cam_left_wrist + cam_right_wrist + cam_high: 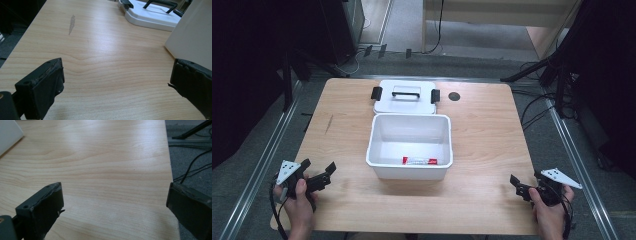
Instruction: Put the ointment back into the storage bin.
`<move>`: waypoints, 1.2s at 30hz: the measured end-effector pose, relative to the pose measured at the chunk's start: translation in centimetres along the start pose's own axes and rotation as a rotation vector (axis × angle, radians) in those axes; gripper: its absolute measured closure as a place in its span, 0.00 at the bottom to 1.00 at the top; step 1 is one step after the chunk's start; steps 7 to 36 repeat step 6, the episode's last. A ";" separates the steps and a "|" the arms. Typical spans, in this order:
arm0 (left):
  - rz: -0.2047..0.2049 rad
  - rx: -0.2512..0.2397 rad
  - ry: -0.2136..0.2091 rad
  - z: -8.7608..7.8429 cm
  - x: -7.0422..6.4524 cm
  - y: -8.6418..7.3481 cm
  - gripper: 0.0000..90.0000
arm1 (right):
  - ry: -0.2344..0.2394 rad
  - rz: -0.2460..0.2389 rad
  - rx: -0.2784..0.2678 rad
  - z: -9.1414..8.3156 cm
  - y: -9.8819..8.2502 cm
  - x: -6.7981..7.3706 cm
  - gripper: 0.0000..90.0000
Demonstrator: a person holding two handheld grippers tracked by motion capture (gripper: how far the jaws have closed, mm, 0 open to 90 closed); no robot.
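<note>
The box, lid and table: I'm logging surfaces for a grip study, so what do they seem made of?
Box: looks like smooth white moulded plastic, judging by its rounded rim and even sheen.
Lid: apparently the same white plastic, with a black handle and clips.
Table: light wood or wood-look laminate; grain lines show, with a satin glare.

White bin [377,150], red-and-white tube [419,161], pale woodgrain table [492,150]

Each black gripper [318,172] has blocky jaws, a grey three-cornered plate [287,171] and a trailing cable.
</note>
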State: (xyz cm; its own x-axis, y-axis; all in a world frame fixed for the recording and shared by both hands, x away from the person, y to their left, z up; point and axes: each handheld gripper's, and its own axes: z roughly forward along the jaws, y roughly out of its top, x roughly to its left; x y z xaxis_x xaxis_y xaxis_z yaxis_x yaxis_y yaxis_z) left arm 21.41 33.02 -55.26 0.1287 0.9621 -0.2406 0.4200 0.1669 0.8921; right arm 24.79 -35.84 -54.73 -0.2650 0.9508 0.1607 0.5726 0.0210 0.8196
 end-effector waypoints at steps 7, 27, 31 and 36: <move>-0.009 -0.008 -0.006 -0.2 -0.1 -0.1 0.00 | -0.070 -0.022 0.038 0.4 0.1 0.5 0.12; -0.009 -0.008 -0.006 -0.2 -0.1 -0.1 0.00 | -0.070 -0.022 0.038 0.4 0.1 0.5 0.12; -0.009 -0.008 -0.006 -0.2 -0.1 -0.1 0.00 | -0.070 -0.022 0.038 0.4 0.1 0.5 0.12; -0.009 -0.008 -0.006 -0.2 -0.1 -0.1 0.00 | -0.070 -0.022 0.038 0.4 0.1 0.5 0.12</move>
